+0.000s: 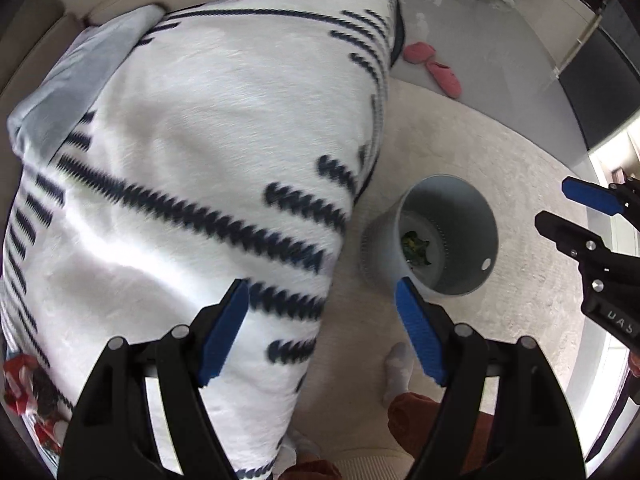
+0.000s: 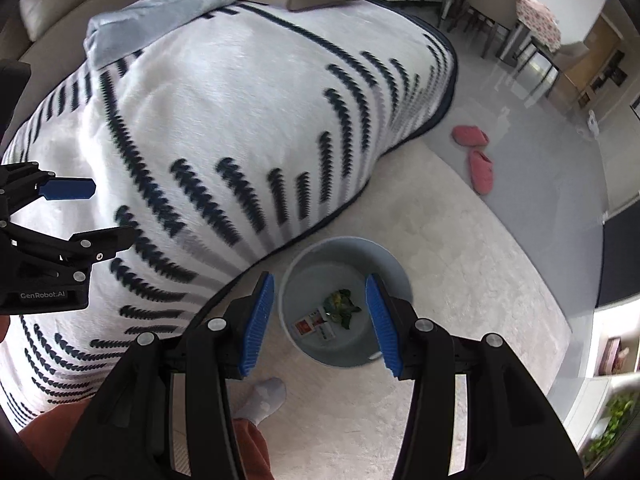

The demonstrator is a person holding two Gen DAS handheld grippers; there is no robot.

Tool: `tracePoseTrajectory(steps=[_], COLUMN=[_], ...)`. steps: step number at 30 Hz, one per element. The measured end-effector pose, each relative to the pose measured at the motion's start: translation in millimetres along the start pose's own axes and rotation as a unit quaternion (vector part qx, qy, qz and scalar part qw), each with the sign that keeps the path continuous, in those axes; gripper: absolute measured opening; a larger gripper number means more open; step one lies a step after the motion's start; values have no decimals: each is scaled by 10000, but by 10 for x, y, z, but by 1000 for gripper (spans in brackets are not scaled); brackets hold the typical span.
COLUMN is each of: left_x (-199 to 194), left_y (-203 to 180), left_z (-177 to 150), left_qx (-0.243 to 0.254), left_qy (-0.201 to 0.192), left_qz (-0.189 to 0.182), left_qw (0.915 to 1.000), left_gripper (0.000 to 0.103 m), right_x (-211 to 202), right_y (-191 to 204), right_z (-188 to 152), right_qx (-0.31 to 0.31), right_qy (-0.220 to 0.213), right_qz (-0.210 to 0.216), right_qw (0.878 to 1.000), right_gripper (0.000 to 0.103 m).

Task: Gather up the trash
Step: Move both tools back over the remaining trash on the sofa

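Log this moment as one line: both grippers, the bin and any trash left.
left gripper: open, empty | right gripper: open, empty, above bin | bin: green wrapper, red-white packets | red wrapper: on blanket

One round pale grey metal bin (image 2: 394, 276) stands on one cream rug (image 2: 460, 240). In the bin lie one crumpled green wrapper (image 2: 340, 305) and two red-and-white packets (image 2: 314, 325). Two pink slippers (image 2: 476, 156) lie on the floor. One white blanket with navy stripes (image 2: 224, 120) and one light blue cloth (image 2: 160, 12) show.
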State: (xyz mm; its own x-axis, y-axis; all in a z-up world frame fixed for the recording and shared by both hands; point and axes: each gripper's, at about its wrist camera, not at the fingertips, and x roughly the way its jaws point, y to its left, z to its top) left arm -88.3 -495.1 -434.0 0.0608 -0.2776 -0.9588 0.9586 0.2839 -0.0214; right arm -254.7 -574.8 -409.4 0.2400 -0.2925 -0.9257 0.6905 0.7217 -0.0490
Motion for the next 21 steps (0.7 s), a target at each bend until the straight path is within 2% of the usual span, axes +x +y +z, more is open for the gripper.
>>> tracePoseTrajectory(steps=[3,6,9,16,21], left_x=[-245,-505,-736,-1213,-1466], left_y=[534,1073,1577,2603,3094], left_z=[-298,-638,-1013,-2038,-2848], left_qx=[-532,-1088,-1661,-2899,-3691], left_qy=[-6,-1,27,107,207], left_qz=[245,511,743,1273,1589], left_qw=[9983,9927,9833,9485,9154], left_gripper=[76,76,76,76,76], right_x=[-104,-217,-317,-543,-639], right_y=[578,1208,1845,3357,4277], right_z=[205,387,536,696,638], right_qx=[-449,-945,-1428,-2554,-3208], right_qy=[-178,-327,-432,-633,-641], right_qz=[294,607,919,1568,1971], right_qw=[9984,9931,9845,9519,9242], right_gripper=[58,59,59,59,59])
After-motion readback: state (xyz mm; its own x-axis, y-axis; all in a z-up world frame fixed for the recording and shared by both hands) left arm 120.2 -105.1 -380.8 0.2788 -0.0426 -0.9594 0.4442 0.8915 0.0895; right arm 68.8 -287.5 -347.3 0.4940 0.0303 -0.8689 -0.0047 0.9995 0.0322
